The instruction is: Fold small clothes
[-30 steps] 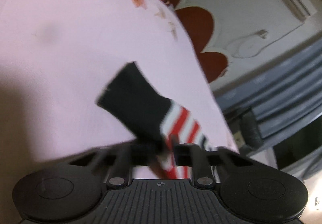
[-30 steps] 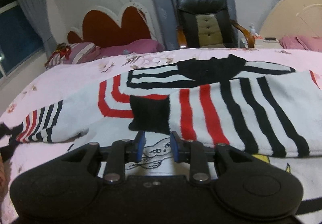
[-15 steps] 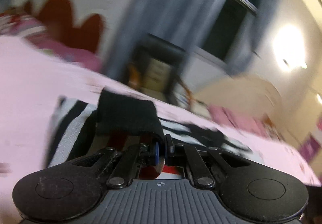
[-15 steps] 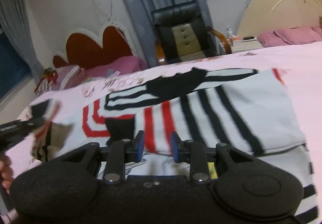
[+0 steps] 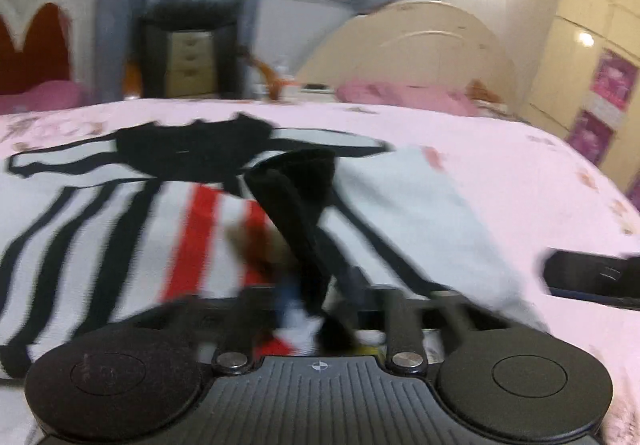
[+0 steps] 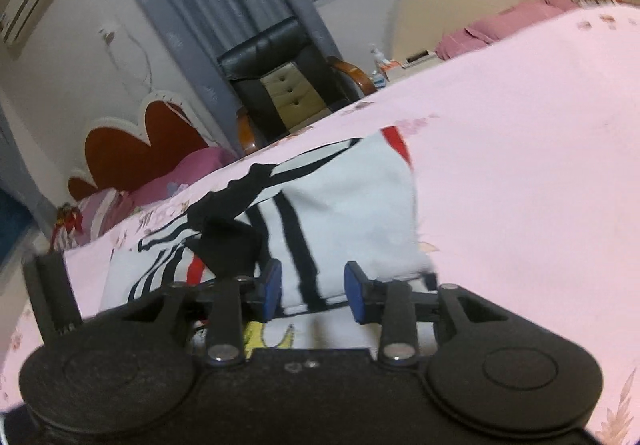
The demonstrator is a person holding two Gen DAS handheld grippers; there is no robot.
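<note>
left gripper (image 5: 316,309) pinching black ribbed cuff (image 5: 296,185) | right gripper (image 6: 312,287) spread, blue pads over striped knit sweater (image 6: 352,213) | pink floral bedsheet (image 6: 520,173) beyond

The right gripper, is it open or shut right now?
Open. The right gripper shows a wide gap between its blue pads, with the striped sweater visible through it, nothing clamped.

- The sweater (image 5: 120,213) lies spread flat on the bed (image 5: 500,181).
- Its sleeve cuff (image 5: 296,185) lies folded over the sweater's middle, just before the collar (image 5: 192,149).
- The chair (image 5: 188,45) stands behind the bed, beyond the sweater.
- A headboard (image 5: 420,45) stands behind the bed, right of the chair.
- The right gripper (image 6: 312,285) hovers over the sweater's near edge.
</note>
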